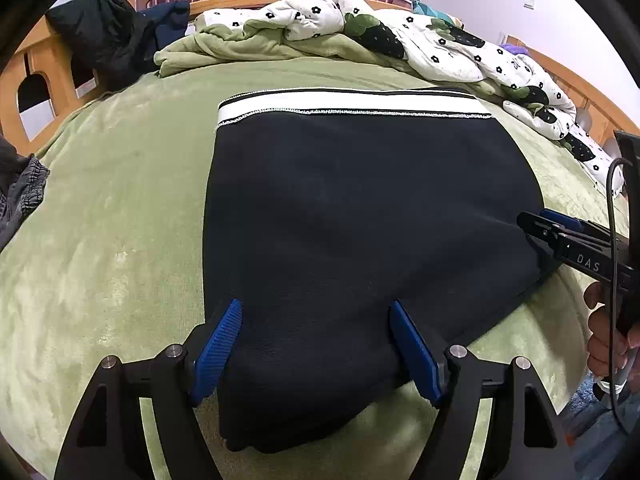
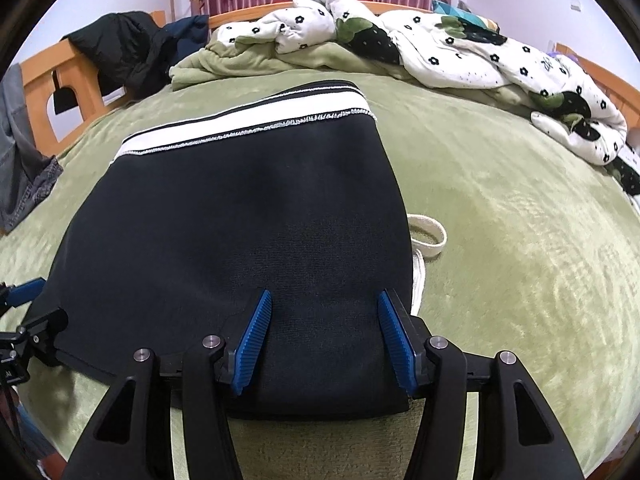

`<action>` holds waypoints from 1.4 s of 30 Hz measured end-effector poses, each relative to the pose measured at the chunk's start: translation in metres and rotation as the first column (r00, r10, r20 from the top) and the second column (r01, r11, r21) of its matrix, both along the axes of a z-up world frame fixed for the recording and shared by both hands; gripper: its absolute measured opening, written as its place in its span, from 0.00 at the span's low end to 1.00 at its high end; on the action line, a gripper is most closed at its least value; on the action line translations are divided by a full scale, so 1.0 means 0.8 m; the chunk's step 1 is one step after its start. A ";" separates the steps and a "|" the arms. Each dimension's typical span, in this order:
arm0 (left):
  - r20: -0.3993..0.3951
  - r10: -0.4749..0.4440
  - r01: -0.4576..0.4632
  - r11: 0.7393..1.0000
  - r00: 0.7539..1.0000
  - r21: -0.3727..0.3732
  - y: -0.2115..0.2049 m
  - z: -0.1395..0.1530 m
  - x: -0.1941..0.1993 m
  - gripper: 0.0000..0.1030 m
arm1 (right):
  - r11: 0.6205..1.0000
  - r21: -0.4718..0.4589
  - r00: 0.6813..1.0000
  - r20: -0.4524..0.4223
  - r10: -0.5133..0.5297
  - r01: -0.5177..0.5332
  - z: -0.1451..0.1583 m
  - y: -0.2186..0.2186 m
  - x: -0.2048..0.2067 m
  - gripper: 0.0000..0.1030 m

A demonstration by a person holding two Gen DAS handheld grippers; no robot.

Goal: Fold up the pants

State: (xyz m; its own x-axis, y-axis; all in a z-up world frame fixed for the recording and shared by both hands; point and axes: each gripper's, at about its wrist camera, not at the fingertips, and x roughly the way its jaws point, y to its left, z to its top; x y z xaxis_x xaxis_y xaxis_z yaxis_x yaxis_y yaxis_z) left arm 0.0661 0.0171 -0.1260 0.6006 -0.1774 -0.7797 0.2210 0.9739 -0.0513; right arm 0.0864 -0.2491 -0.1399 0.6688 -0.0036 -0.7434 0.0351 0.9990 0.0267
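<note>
Fingers of the left gripper (image 1: 316, 344) stand parted, their blue pads (image 1: 218, 348) to either side of the near left corner of the folded pants (image 1: 360, 220), with dark cloth running between them. The pads do not look pressed into the fabric, so this reads as a let-go stance rather than a grip: the corner appears to have been laid down and the jaws stand clear of it. That the fold lies flat under them, with no cloth lifted, supports that reading.

The pants sit in the middle of the green blanket (image 1: 120, 208) that covers the bed, folded into a compact dark block with the white waistband (image 1: 352, 105) square along the far edge. Placing the band away from the person leaves the near folded edge within reach of both tools.

Further right, the right gripper (image 2: 322, 340) straddles the near right corner in the same way, jaws apart, cloth between the pads but seemingly not pinched. One gripper at each near corner suits keeping the fold even across its width.

A pale drawstring loop (image 2: 428, 236) sticks out from under the right edge; it probably still needs tucking. The flowered quilt (image 2: 460, 52) lies bunched along the headboard side, well apart from the work.
</note>
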 end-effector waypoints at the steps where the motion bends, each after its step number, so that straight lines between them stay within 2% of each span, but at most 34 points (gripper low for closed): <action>1: 0.004 0.000 0.000 1.000 1.000 0.003 -0.001 -0.001 -0.001 0.73 | 1.000 0.004 1.000 0.000 -0.002 0.002 0.000 0.000 0.000 0.54; 6: 0.020 0.014 -0.015 1.000 1.000 0.011 -0.003 0.000 -0.002 0.75 | 1.000 -0.022 1.000 0.015 -0.004 0.004 -0.001 0.005 -0.005 0.54; 10: 0.058 0.019 -0.022 0.999 0.998 0.048 -0.012 0.008 -0.009 0.74 | 1.000 -0.003 1.000 0.016 -0.009 0.009 0.002 0.003 -0.005 0.54; 12: 0.072 0.004 -0.006 0.999 0.997 0.034 -0.015 0.017 -0.012 0.74 | 1.000 0.007 1.000 0.010 -0.007 0.007 0.006 0.001 -0.005 0.54; 16: 0.160 -0.008 0.009 1.000 0.987 -0.004 -0.020 0.046 -0.018 0.74 | 1.000 0.031 1.000 0.001 -0.003 0.003 0.020 0.000 -0.007 0.54; 19: 0.254 0.044 -0.040 0.999 0.966 -0.020 -0.019 0.068 -0.016 0.74 | 0.995 0.095 1.000 0.013 -0.006 0.005 0.034 -0.007 -0.004 0.54; 21: 0.276 0.070 -0.058 0.997 0.959 -0.052 -0.017 0.079 -0.006 0.74 | 0.994 0.113 1.000 0.023 -0.013 0.010 0.044 -0.009 0.003 0.54; 24: 0.220 0.067 -0.051 0.996 0.973 -0.076 -0.010 0.088 0.026 0.74 | 0.996 0.091 0.999 0.049 -0.003 -0.001 0.065 -0.006 0.019 0.54; 28: 0.204 0.087 -0.070 0.994 0.975 -0.090 0.004 0.095 0.070 0.74 | 0.999 0.009 0.994 0.101 0.051 -0.052 0.101 0.001 0.046 0.54; 31: 0.139 0.115 -0.100 0.989 0.984 -0.107 0.010 0.083 0.098 0.74 | 0.999 0.014 0.988 0.150 0.044 -0.047 0.117 -0.005 0.068 0.54; 34: 0.068 0.145 -0.134 0.981 0.987 -0.143 0.014 0.070 0.126 0.74 | 0.998 0.041 0.993 0.106 0.043 -0.047 0.111 -0.010 0.104 0.54; 37: 0.048 0.162 -0.152 0.975 0.986 -0.165 0.009 0.066 0.151 0.74 | 0.997 0.021 0.996 0.060 0.070 -0.071 0.095 -0.005 0.140 0.42; 39: 0.064 0.163 -0.153 0.978 0.984 -0.142 0.000 0.064 0.167 0.74 | 0.995 -0.013 0.995 0.042 0.096 -0.095 0.083 0.001 0.160 0.31; 42: 0.043 0.136 -0.132 0.987 0.990 -0.092 -0.016 0.045 0.199 0.74 | 0.992 -0.069 0.994 -0.005 0.109 -0.110 0.052 0.004 0.190 0.24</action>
